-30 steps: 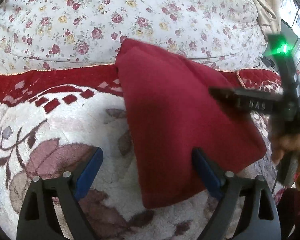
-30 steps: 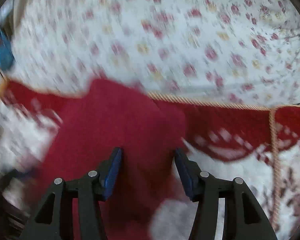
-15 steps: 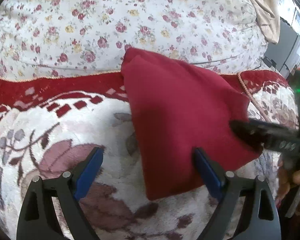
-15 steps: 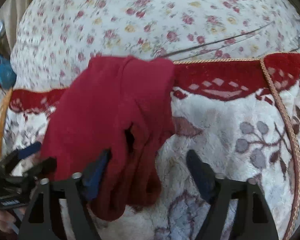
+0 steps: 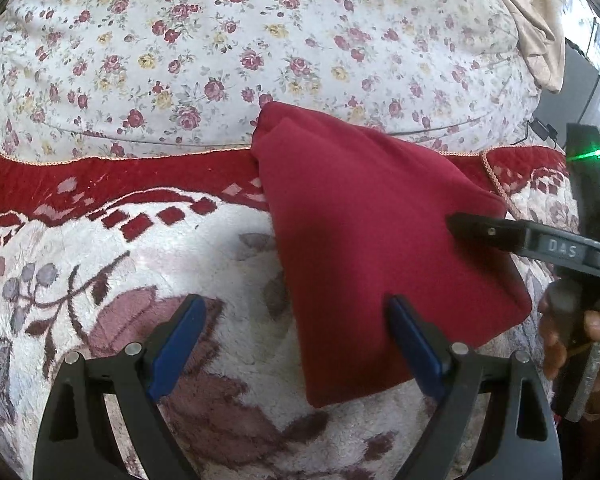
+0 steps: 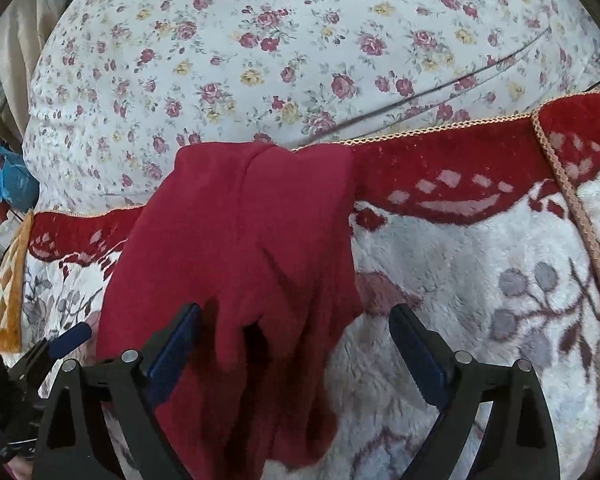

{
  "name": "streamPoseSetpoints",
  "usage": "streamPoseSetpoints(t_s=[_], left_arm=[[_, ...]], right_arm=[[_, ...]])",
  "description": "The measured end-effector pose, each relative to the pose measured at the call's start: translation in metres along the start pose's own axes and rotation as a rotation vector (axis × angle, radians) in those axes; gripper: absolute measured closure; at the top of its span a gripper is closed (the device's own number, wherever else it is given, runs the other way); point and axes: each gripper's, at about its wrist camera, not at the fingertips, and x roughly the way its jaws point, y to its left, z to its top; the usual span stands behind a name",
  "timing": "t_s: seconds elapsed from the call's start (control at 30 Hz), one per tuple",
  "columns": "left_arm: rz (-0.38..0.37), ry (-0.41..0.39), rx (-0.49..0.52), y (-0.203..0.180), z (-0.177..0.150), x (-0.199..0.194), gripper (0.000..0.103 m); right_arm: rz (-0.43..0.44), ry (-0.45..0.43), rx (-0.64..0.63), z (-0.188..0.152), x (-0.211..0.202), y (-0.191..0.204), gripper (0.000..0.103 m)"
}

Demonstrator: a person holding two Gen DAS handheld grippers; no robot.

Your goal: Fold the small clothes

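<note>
We have the red garment (image 5: 372, 248) lying on the plush rug (image 5: 220, 264), with its far end reaching over the rug's red border to the edge of the flowered cushion (image 5: 260, 40) behind. From the left wrist view it reads as a compact wedge with a smooth top and clean side edges, so we judge that at least one fold is already made. From the right wrist view the near end (image 6: 252, 344) is less tidy: several layers hang loose, with a dark gap between them and an uneven lower edge.

Our left tongs (image 5: 296, 340) stand wide open and grip nothing; one blue pad (image 5: 416, 348) sits over the near edge of the cloth, the other over bare rug. Our right tongs (image 6: 296, 340) have just been opening and now stand wide as well. The cloth's near end lies between the pads, with one pad (image 6: 172, 352) close against the cloth's side, but neither presses on it, so we hold nothing. In the left view we see the right tongs' finger (image 5: 484, 232) reaching over the garment's right edge, and part of the hand (image 5: 572, 332) behind it.

We judge the fold mostly laid and released. What seems left is to square the loose end, perhaps fold once more, then set the piece aside. Whether other clothes wait we cannot tell.
</note>
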Motion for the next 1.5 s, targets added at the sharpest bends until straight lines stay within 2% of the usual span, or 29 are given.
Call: streamPoseSetpoints(t_s=[0.1, 0.23, 0.4, 0.63, 1.13, 1.2, 1.23, 1.27, 1.33, 1.4, 1.47, 1.5], left_arm=[[-0.009, 0.014, -0.035, 0.003, 0.003, 0.002, 0.012], [-0.03, 0.024, -0.031, 0.002, 0.012, 0.007, 0.012], [-0.118, 0.034, -0.077, 0.004, 0.029, 0.024, 0.011], [-0.188, 0.074, -0.11, 0.004, 0.039, 0.052, 0.004], [-0.222, 0.087, -0.127, 0.002, 0.047, 0.062, 0.002], [-0.226, 0.086, -0.125, 0.001, 0.047, 0.063, 0.002], [-0.23, 0.085, -0.125, 0.0, 0.048, 0.063, 0.006], [-0.241, 0.084, -0.124, 0.0, 0.048, 0.063, 0.016], [-0.246, 0.081, -0.116, -0.003, 0.047, 0.061, 0.022], [-0.237, 0.075, -0.108, -0.005, 0.047, 0.058, 0.03], [-0.229, 0.065, -0.12, -0.003, 0.048, 0.051, 0.044], [-0.233, 0.066, -0.124, -0.002, 0.048, 0.047, 0.046]], right_arm=[[0.028, -0.005, -0.002, 0.003, 0.007, -0.004, 0.005], [0.062, -0.004, -0.002, 0.008, 0.012, -0.006, 0.004], [0.094, -0.008, -0.009, 0.015, 0.022, -0.009, 0.002], [0.165, 0.01, 0.011, 0.023, 0.038, -0.015, 0.001], [0.171, 0.022, -0.025, 0.029, 0.046, -0.01, 0.002], [0.171, 0.017, -0.04, 0.029, 0.045, -0.007, 0.011], [0.171, 0.006, -0.054, 0.03, 0.044, -0.004, 0.016], [0.168, -0.001, -0.063, 0.03, 0.042, -0.001, 0.023], [0.16, -0.006, -0.075, 0.029, 0.04, 0.004, 0.03], [0.156, -0.01, -0.066, 0.03, 0.038, 0.005, 0.04], [0.169, -0.011, -0.041, 0.032, 0.032, 0.003, 0.049], [0.18, -0.011, -0.032, 0.032, 0.029, 0.003, 0.053]])
